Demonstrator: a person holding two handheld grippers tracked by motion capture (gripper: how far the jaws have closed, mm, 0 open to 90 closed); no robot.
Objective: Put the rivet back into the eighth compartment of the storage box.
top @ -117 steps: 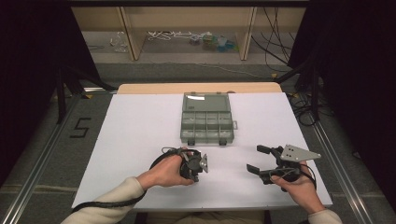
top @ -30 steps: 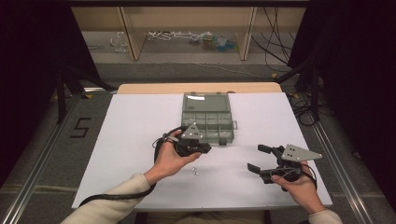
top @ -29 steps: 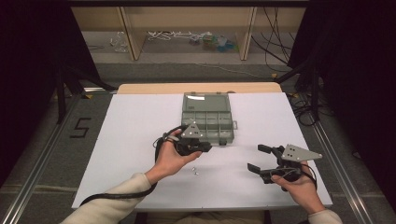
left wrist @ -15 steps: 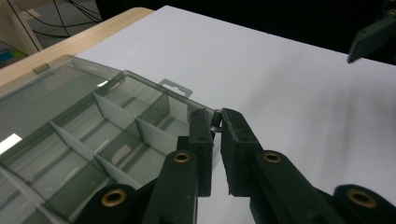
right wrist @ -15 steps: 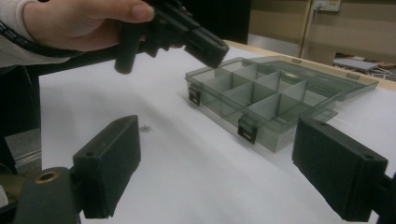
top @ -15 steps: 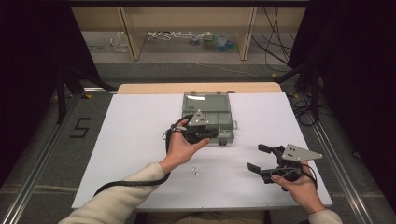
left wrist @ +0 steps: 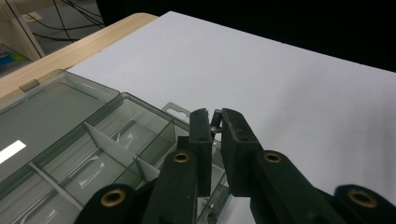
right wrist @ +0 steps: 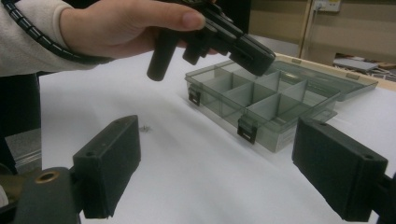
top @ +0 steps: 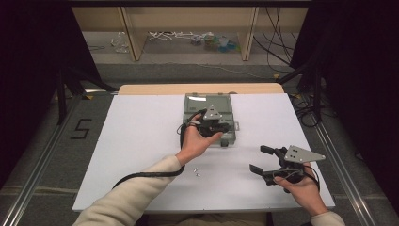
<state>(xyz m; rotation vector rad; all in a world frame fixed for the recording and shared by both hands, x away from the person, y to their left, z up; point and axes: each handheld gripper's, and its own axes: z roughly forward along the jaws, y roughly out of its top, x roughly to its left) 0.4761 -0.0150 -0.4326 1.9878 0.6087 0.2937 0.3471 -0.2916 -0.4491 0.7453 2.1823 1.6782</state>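
Note:
A clear grey compartment box (top: 229,137) lies open at the table's far middle, its lid (left wrist: 42,116) flat behind it. My left gripper (top: 225,126) hovers over the box's near right compartments (right wrist: 261,107). Its jaws are shut on a small metal screw (left wrist: 215,119), pinched at the tips of my left gripper (left wrist: 215,123). Two more small screws (top: 196,171) lie on the white table in front of the box, also seen as tiny screws (right wrist: 145,127). My right gripper (top: 258,158) rests at the front right, open with nothing between its pads (right wrist: 112,158).
The white table sheet (top: 141,141) spreads wide to the left of the box. A wooden strip (top: 155,89) borders the far edge. The left gripper's cable (top: 141,175) trails across the front. Dark rails run along both sides of the table.
My left hand has moved away from the loose screws and up the table to above the box, jaws staying shut on the screw. The right gripper has not moved.

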